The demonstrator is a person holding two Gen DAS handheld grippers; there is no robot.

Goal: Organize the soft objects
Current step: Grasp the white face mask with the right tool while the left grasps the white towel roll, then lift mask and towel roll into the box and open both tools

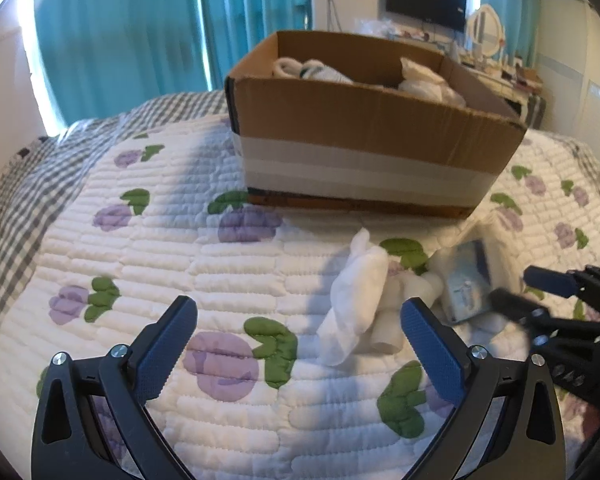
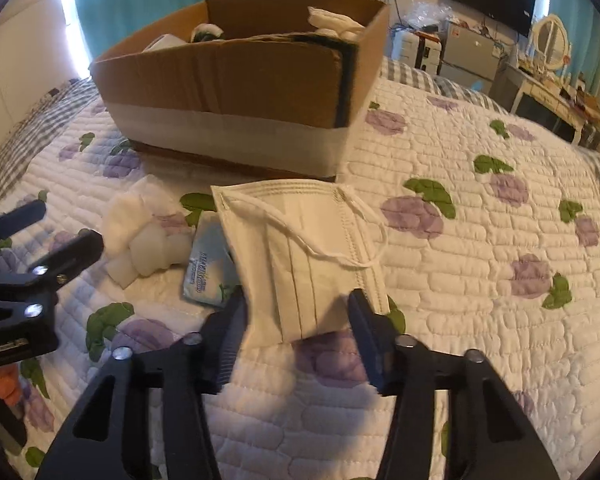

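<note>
My right claw point(image 2: 296, 320) straddles the near edge of the face mask point(image 2: 300, 248), jaws apart, not clamped. The mask lies on the bed in front of the cardboard box point(image 2: 236, 80). It looks light and floppy; I'd pinch the pleated body, not the loops. My left claw point(image 1: 296, 344) hangs wide open.

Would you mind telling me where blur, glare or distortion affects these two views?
Left wrist view: the right gripper is motion-blurred, and window glare flanks the curtain. Right wrist view: the fisheye bends the cardboard box; the face mask stays sharp.
</note>
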